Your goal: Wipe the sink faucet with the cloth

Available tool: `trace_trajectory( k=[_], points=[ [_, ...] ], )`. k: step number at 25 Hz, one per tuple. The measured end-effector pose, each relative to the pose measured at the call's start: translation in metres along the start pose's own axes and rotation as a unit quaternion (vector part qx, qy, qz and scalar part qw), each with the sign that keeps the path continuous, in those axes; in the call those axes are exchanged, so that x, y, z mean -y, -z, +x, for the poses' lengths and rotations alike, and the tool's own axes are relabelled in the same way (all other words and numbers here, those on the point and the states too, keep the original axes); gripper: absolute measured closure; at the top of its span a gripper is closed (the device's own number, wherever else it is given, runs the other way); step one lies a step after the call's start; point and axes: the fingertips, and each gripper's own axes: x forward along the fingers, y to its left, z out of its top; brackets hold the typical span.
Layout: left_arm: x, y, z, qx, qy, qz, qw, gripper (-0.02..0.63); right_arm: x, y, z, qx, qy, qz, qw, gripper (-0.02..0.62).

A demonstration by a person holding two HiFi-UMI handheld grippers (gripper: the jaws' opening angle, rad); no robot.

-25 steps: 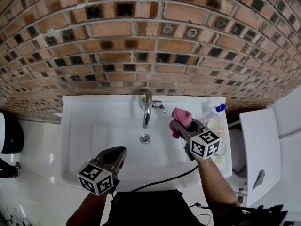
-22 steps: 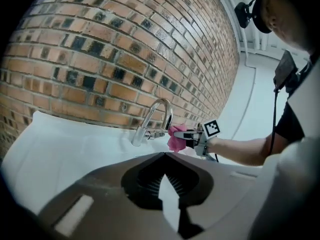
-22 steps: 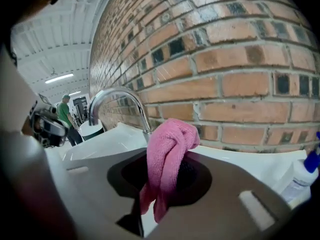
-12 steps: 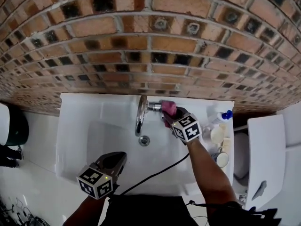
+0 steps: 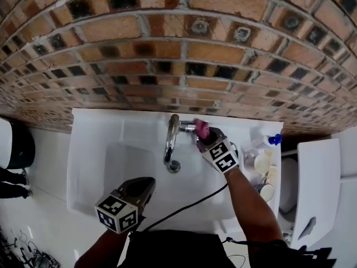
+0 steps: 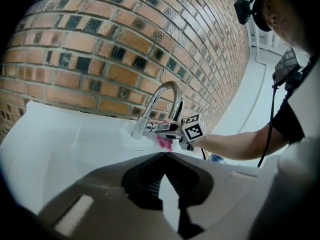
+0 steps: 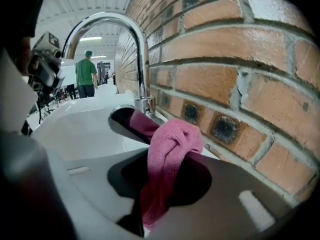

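Note:
A curved chrome faucet (image 5: 170, 141) stands at the back of the white sink (image 5: 106, 149). My right gripper (image 5: 204, 136) is shut on a bunched pink cloth (image 5: 202, 129), which presses against the faucet's side handle (image 5: 187, 127). In the right gripper view the cloth (image 7: 170, 149) bulges out between the jaws, right beside the handle (image 7: 127, 121) and below the spout (image 7: 135, 49). My left gripper (image 5: 146, 184) hovers over the sink's front rim, shut and holding nothing. From the left gripper view, the faucet (image 6: 167, 101) and cloth (image 6: 164, 142) lie well ahead of it.
A brick wall (image 5: 167, 54) rises directly behind the sink. A blue-capped bottle (image 5: 266, 141) and small toiletries (image 5: 262, 163) crowd the sink's right ledge. A white fixture (image 5: 312, 172) stands to the right, a black bin (image 5: 17, 144) to the left. A cable (image 5: 189, 205) trails from my right arm.
My right gripper carried the pink cloth from over the basin's right side up and left to the faucet handle. The left gripper stayed near the front rim.

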Motion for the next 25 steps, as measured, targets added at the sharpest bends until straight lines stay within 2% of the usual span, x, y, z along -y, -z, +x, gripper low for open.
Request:
trace_trajectory(
  k=[6, 14, 20, 25],
  points=[
    [0.003, -0.001, -0.001, 0.003, 0.010, 0.003, 0.9999, 0.601, -0.009, -0.006, -0.009, -0.028, 0.026, -0.066, 0.997, 0.509],
    [0.007, 0.000, -0.011, 0.015, 0.016, 0.009, 0.9997, 0.601, -0.027, -0.017, -0.037, -0.029, 0.045, -0.097, 0.994, 0.509],
    [0.012, 0.005, -0.020, 0.017, 0.020, 0.017, 0.9995, 0.601, -0.040, -0.030, -0.063, -0.010, 0.066, -0.089, 0.994, 0.508],
    [0.014, 0.010, -0.028, 0.020, 0.023, 0.019, 0.9994, 0.601, -0.075, -0.062, -0.090, 0.054, 0.052, -0.049, 0.996, 0.508]
  ],
)
